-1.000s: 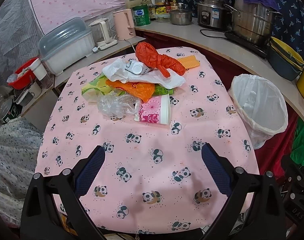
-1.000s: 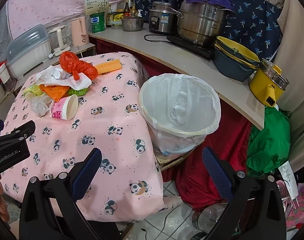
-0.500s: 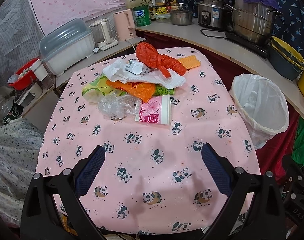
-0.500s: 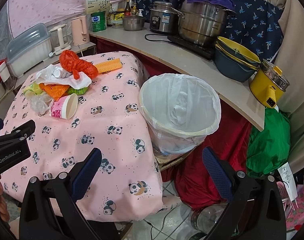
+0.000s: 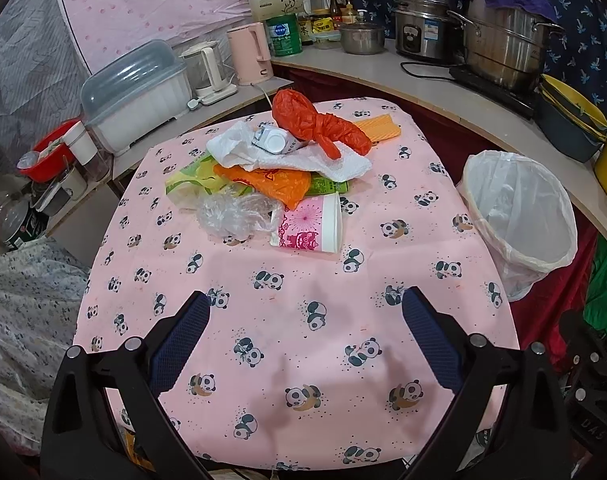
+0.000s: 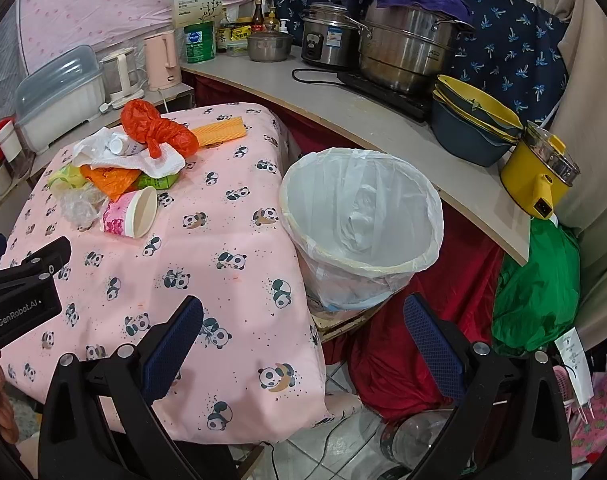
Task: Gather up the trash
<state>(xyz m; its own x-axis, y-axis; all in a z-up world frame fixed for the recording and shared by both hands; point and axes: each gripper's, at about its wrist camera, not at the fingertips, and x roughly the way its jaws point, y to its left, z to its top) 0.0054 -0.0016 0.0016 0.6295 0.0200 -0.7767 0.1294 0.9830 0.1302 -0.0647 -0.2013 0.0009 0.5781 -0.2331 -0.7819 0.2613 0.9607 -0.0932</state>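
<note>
Trash pile untouched on the panda tablecloth (image 5: 287, 304): paper cup (image 5: 309, 230) on its side nearest, clear plastic wad (image 5: 231, 216) beside it, orange bag (image 5: 271, 184), white bag (image 5: 303, 160), red bag (image 5: 315, 124) on top. Lined bin (image 6: 361, 216) beside the table, only liner visible inside. Left gripper (image 5: 307, 336) and right gripper (image 6: 303, 336) both spread wide, holding nothing. Nothing collected yet. Against a second ago: scarcely any change, views almost the same

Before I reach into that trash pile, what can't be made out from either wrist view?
- Under the white paper towel: the heap's lower layers are covered in both views.
- Green packet: mostly hidden by the orange wrapper.
- Small white bottle: label too small to read.
- Bin bottom: the crumpled liner hides it.
</note>
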